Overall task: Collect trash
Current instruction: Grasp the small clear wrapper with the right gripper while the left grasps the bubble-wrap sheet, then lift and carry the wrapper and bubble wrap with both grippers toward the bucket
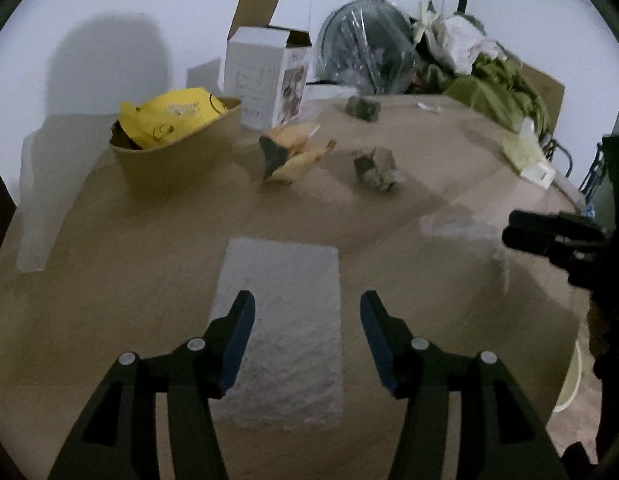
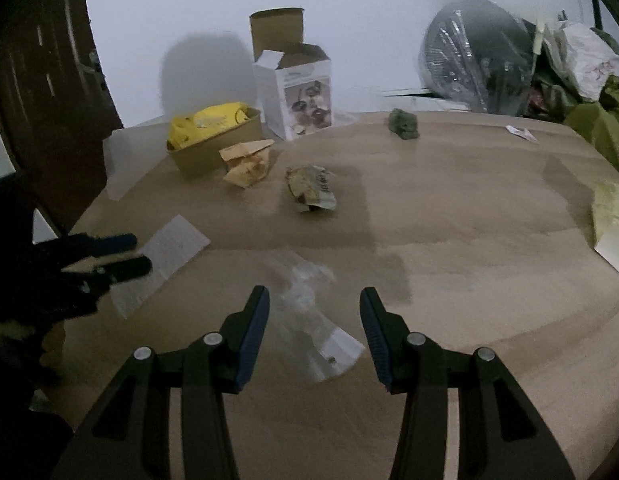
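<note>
My left gripper (image 1: 307,300) is open and empty above a flat white bubble-wrap sheet (image 1: 281,332) on the table; that sheet shows in the right wrist view (image 2: 161,260) too. My right gripper (image 2: 313,296) is open and empty over a clear plastic wrapper (image 2: 309,312). A brown paper bin (image 1: 177,152) holds a yellow bag (image 1: 173,116); the bin also shows in the right wrist view (image 2: 217,148). Loose trash lies ahead: a crumpled orange wrapper (image 1: 293,152) (image 2: 249,164), a crumpled grey-green wrapper (image 1: 375,168) (image 2: 311,188) and a green wad (image 1: 363,108) (image 2: 405,124).
An open white carton (image 1: 265,76) (image 2: 297,88) stands behind the bin. A plastic-wrapped dark round object (image 1: 365,52), bags and green cloth (image 1: 505,92) pile at the back right. A white item (image 1: 529,156) lies at the right edge. The table (image 1: 109,280) ends at left by a dark door (image 2: 41,80).
</note>
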Available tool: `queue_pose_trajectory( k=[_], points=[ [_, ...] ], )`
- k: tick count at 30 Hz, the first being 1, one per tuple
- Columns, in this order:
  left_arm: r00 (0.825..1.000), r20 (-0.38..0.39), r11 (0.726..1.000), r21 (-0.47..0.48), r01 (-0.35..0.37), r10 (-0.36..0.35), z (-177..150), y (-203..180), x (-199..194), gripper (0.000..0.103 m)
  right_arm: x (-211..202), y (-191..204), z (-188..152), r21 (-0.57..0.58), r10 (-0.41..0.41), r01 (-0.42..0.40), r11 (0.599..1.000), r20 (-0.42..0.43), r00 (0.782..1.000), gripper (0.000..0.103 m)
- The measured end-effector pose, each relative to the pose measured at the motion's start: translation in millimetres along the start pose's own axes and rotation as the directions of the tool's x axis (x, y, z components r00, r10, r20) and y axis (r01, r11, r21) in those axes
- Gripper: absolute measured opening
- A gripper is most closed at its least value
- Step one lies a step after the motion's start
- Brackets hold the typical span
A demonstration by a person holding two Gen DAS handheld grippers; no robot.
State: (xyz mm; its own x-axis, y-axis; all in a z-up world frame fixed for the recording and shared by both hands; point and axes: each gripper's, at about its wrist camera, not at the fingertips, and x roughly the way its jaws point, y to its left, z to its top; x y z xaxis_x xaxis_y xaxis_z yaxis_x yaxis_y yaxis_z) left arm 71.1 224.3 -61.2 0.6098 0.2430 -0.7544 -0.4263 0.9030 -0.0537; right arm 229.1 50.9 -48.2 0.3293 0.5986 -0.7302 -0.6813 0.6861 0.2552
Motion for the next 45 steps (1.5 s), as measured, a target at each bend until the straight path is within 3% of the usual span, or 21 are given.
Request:
queue_pose_trajectory(
  k=[7,22,24,27,30,32,45],
  points=[
    [0.996,-0.075,0.998,-0.020,-0.057,0.056,-7,6,13,0.055,19,-1,4,0.002,0.044,-0.044,0.999,-0.027,0.999,0.045],
    [0.993,-0.067,0.995,0.018,-0.098,0.099,-13,0,13,0.055,40,-4,1,-0.010,0.084,-0.085,0.996,-0.065,0.994,0.045],
    [0.993,-0.063,0.995,0.026,-0.095,0.097,-14,0,12,0.052,40,-4,1,-0.007,0.078,-0.079,0.997,-0.064,0.995,0.045],
    [0.994,-0.059,0.995,0.038,-0.091,0.093,-14,-2,12,0.040,37,-4,-1,-0.016,0.076,-0.077,0.997,-0.056,0.996,0.044],
    [0.995,-0.056,0.996,0.045,-0.083,0.086,-16,-7,10,0.025,36,-4,-3,-0.023,0.075,-0.076,0.997,-0.056,0.996,0.027],
    [0.995,-0.057,0.996,0.053,-0.078,0.081,-17,-11,9,0.014,35,-5,-6,-0.021,0.065,-0.066,0.998,-0.057,0.996,0.026],
    [1.000,0.013,0.999,0.037,-0.011,0.010,-12,-25,-19,0.009,4,-13,-15,-0.012,0.028,-0.029,1.000,-0.010,1.000,0.024]
  ],
)
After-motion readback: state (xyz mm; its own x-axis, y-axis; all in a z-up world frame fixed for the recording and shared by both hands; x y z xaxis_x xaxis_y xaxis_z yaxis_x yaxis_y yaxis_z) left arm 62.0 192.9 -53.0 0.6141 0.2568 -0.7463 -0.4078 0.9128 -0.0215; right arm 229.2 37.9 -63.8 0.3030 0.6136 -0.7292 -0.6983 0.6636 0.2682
